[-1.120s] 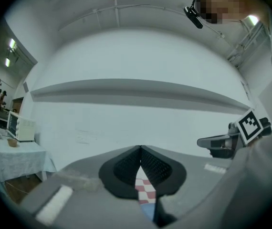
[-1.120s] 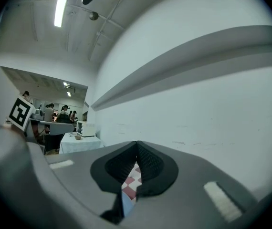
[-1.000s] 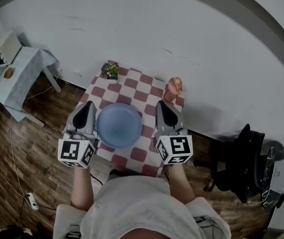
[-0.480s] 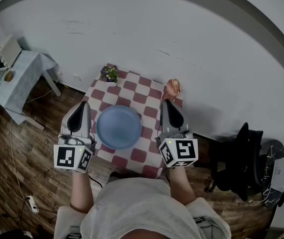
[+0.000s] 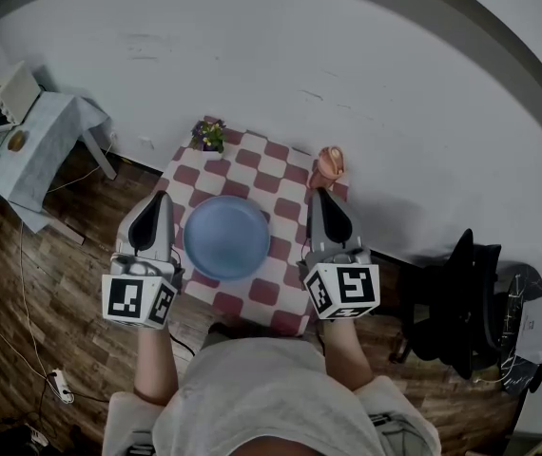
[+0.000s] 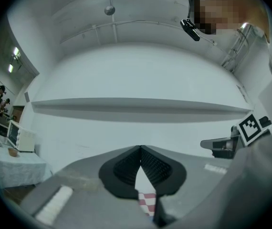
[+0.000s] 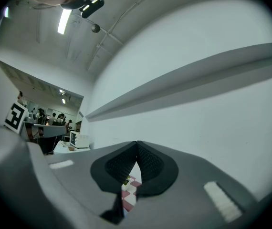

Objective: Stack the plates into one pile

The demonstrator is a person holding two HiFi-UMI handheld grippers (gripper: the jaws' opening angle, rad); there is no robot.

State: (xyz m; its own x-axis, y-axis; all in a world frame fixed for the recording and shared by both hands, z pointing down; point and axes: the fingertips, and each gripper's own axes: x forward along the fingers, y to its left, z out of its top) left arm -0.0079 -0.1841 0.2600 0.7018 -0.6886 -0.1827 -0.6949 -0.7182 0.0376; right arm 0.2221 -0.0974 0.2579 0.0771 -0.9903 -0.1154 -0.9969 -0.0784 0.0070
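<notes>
Our left gripper (image 5: pixel 160 198) and right gripper (image 5: pixel 319 194) have drawn away from the blue plate pile (image 5: pixel 226 238), which sits mid-counter (image 5: pixel 280 160). Both are clenched and empty. A careless sweep of the right one could topple the pink ornament (image 5: pixel 330 167) just beside its tip; the flower pot (image 5: pixel 210 137) stands well apart.

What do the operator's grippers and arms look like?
Both match. Left gripper and right gripper: grey tapered shells, dark on top, each with a marker cube at the rear, white with black squares. Pads are black, finely ribbed. No cables show. The person wears a light short-sleeved shirt; forearms uncovered.
</notes>
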